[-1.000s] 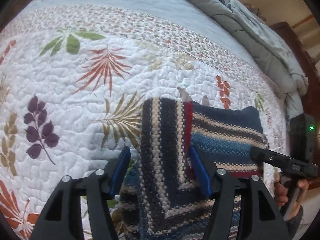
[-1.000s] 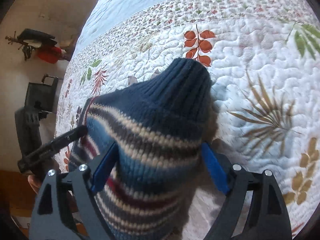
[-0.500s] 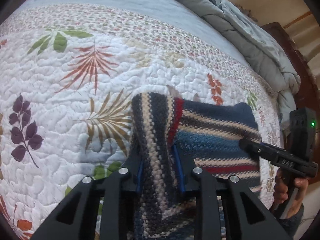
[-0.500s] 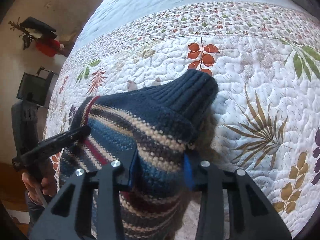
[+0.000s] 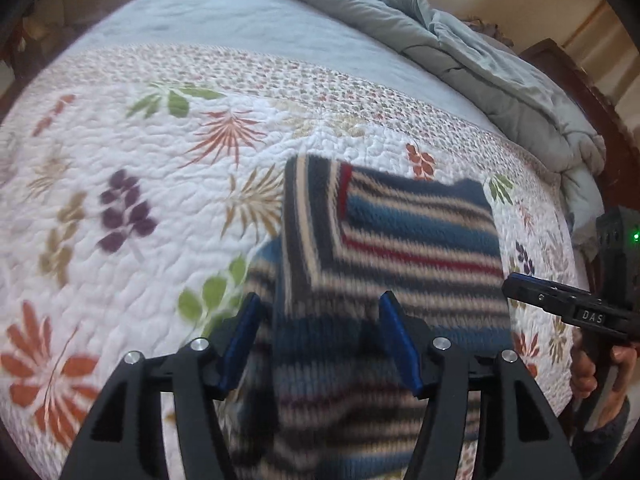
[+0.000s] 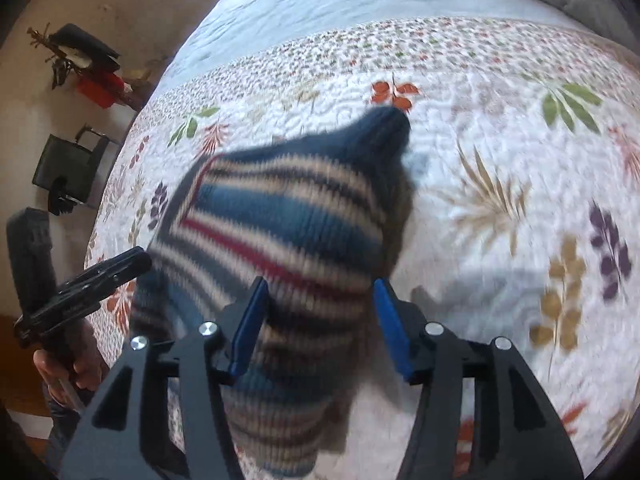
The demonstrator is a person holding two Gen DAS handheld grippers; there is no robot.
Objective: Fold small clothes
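A small striped knit sweater [image 5: 400, 240] in blue, cream, dark grey and red lies on the floral quilt [image 5: 120, 184], with its left part folded over the body. My left gripper [image 5: 320, 340] is open, its blue-padded fingers apart above the sweater's near edge. My right gripper [image 6: 316, 328] is also open, straddling the near part of the sweater [image 6: 288, 216], whose dark blue ribbed end points away. Each gripper shows in the other's view, at the right edge in the left wrist view [image 5: 568, 312] and at the left edge in the right wrist view [image 6: 88, 280].
A rumpled grey duvet [image 5: 480, 60] lies along the far right of the bed, by a dark wooden bed frame [image 5: 592, 92]. Off the bed's left edge stand a black case [image 6: 68, 168] and a red box with dark items [image 6: 96, 84].
Half a second ago both grippers were shut on the sweater. Now both have opened and let it go, and have pulled back and up a little; the frames are motion-blurred.
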